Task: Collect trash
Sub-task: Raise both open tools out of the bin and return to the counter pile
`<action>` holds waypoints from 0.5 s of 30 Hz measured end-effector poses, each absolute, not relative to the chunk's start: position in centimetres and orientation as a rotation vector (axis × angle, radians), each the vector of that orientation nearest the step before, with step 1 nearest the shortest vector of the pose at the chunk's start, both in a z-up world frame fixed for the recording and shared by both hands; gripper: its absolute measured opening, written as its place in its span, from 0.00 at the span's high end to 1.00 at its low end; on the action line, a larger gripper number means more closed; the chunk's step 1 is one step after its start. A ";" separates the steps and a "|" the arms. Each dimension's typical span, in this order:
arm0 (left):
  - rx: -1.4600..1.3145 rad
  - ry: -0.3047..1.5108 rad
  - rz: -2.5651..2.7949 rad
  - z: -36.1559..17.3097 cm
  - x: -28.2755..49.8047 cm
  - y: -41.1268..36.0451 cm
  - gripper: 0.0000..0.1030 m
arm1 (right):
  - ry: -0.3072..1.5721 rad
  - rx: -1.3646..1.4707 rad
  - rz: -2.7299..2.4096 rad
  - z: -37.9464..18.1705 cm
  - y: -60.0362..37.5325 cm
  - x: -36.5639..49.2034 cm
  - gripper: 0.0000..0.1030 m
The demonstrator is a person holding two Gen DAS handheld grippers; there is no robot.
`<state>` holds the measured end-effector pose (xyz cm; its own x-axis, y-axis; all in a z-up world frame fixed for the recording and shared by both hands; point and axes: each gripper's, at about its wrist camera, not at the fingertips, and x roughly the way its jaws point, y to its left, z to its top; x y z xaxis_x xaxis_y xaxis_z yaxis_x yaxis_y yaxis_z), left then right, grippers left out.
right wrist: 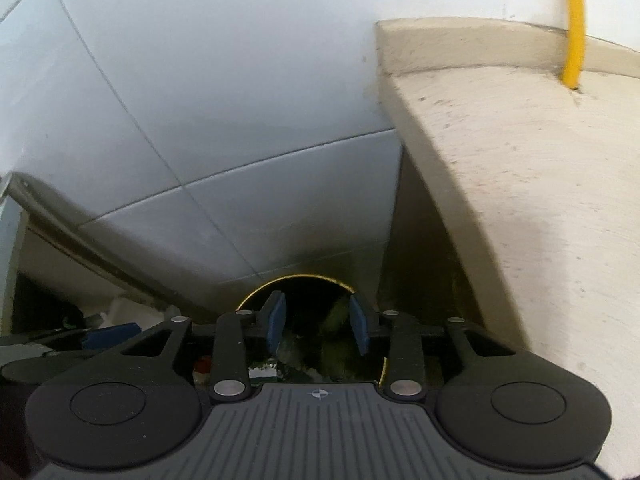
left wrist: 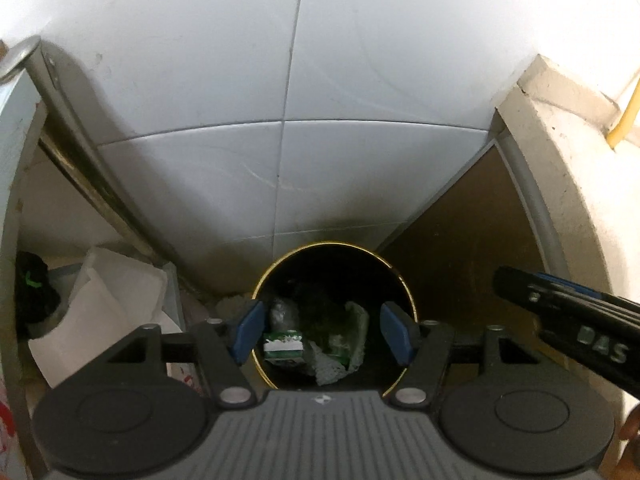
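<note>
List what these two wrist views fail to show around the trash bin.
- Trash bin near rim: left wrist view, hidden by the left gripper body.
- Bin depth: too dark in both views.
- Green-and-white carton print: too small.
- Right wrist view: right gripper covers most of the bin.
- White paper: partly hidden behind the gripper.

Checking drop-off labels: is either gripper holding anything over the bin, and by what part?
Nothing held. Left gripper and right gripper both stand with jaws apart and empty above the bin; trash lies inside.
</note>
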<state>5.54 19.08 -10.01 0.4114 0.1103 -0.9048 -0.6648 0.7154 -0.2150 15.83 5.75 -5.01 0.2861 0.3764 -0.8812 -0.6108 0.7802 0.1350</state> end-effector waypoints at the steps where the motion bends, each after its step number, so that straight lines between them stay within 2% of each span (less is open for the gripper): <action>1: -0.619 1.041 0.526 -10.0 5.5 19.0 0.44 | 1.089 -0.239 0.663 -4.7 5.4 15.8 0.57; 15: -0.682 0.938 0.445 -8.9 4.6 18.6 0.44 | 0.976 -0.135 0.609 0.0 -1.2 14.1 0.57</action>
